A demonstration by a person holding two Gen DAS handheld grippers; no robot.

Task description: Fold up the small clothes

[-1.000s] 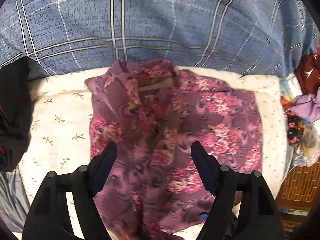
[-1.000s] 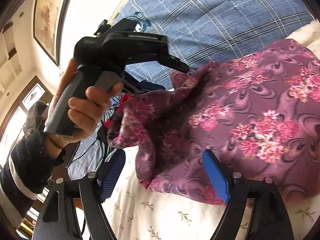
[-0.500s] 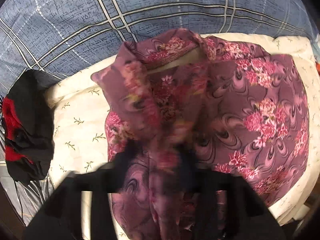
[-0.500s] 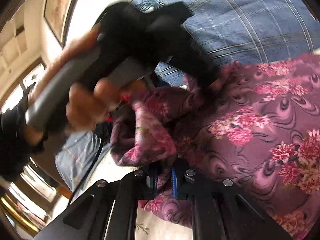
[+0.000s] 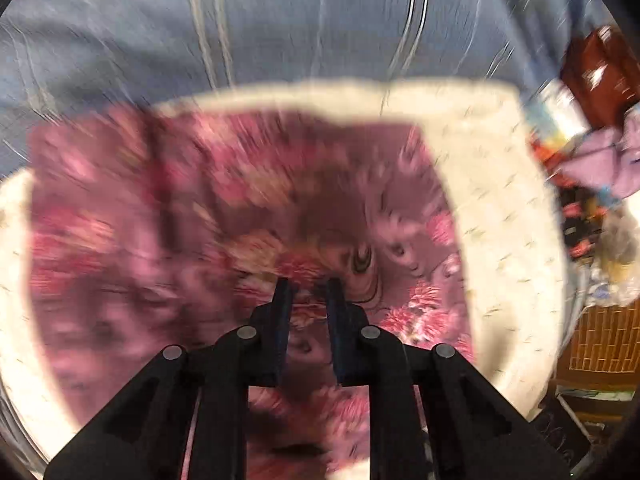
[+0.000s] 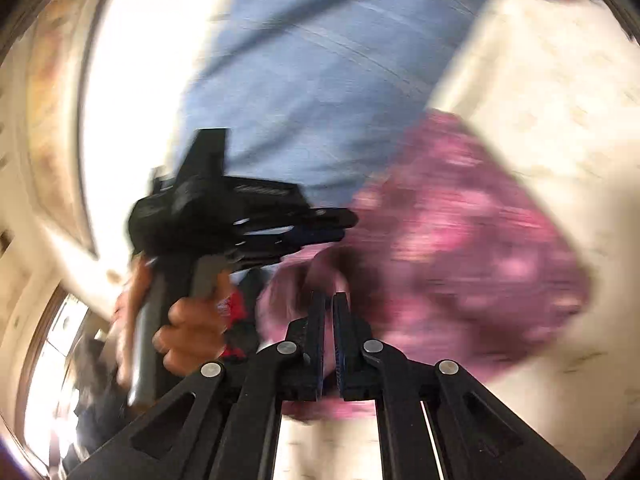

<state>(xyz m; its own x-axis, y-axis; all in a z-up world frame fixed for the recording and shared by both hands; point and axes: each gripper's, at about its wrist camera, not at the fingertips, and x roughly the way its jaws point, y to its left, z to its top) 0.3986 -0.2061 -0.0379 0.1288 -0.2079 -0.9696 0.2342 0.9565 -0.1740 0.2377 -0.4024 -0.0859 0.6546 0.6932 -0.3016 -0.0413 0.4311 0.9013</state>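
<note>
A purple floral shirt [image 5: 208, 216] lies on a cream flowered cloth [image 5: 504, 216], blurred by motion. My left gripper [image 5: 309, 286] is shut on a fold of the shirt and holds it over the rest of the garment. In the right wrist view the shirt [image 6: 460, 240] is bunched. My right gripper [image 6: 328, 300] is shut on its edge. The left gripper [image 6: 336, 226] shows there too, held in a hand, its tips at the shirt.
A blue plaid cover [image 5: 280, 20] lies behind the cream cloth. A heap of clothes and bags [image 5: 592, 184] sits at the right. A wicker piece [image 5: 600, 340] stands at the lower right. A wall and window [image 6: 60, 320] are at the left.
Both grippers closed on the shirt about half a second ago. They have since swung the held fabric across the garment; both views are now smeared by motion.
</note>
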